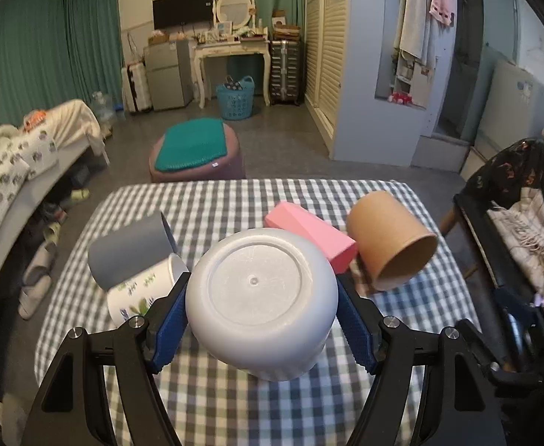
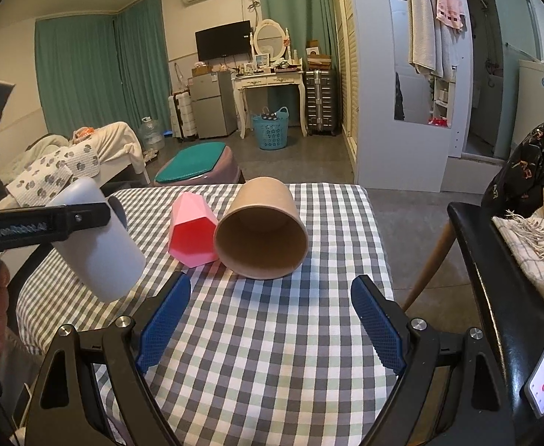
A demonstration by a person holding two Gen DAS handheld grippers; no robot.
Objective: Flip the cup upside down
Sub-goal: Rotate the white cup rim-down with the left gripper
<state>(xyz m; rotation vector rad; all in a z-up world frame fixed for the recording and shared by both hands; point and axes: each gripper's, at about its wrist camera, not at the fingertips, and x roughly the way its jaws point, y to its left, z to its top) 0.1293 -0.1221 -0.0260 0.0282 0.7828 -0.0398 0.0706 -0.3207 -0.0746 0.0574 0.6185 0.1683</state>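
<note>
From my left wrist camera, my left gripper (image 1: 262,316) is clamped on a pale grey plastic cup (image 1: 260,304), its blue pads (image 1: 169,329) pressed against both sides; the cup's round base faces the lens and it is held above the checked tablecloth (image 1: 234,409). Behind it on the cloth lie a dark grey cup (image 1: 130,249) on its side, a white floral-print cup (image 1: 142,291) just beside and below it, a pink faceted cup (image 1: 312,232) and a brown paper cup (image 1: 390,239) tipped with its mouth toward the right. From my right wrist camera, my right gripper (image 2: 272,319) hangs over the cloth (image 2: 272,353) with its fingers wide apart, holding nothing. At the left, the pale grey cup (image 2: 101,245) sits tilted in the left gripper's black finger (image 2: 49,221), lifted off the table. The pink cup (image 2: 192,232) and brown cup (image 2: 262,228) lie touching, mouths toward me.
</note>
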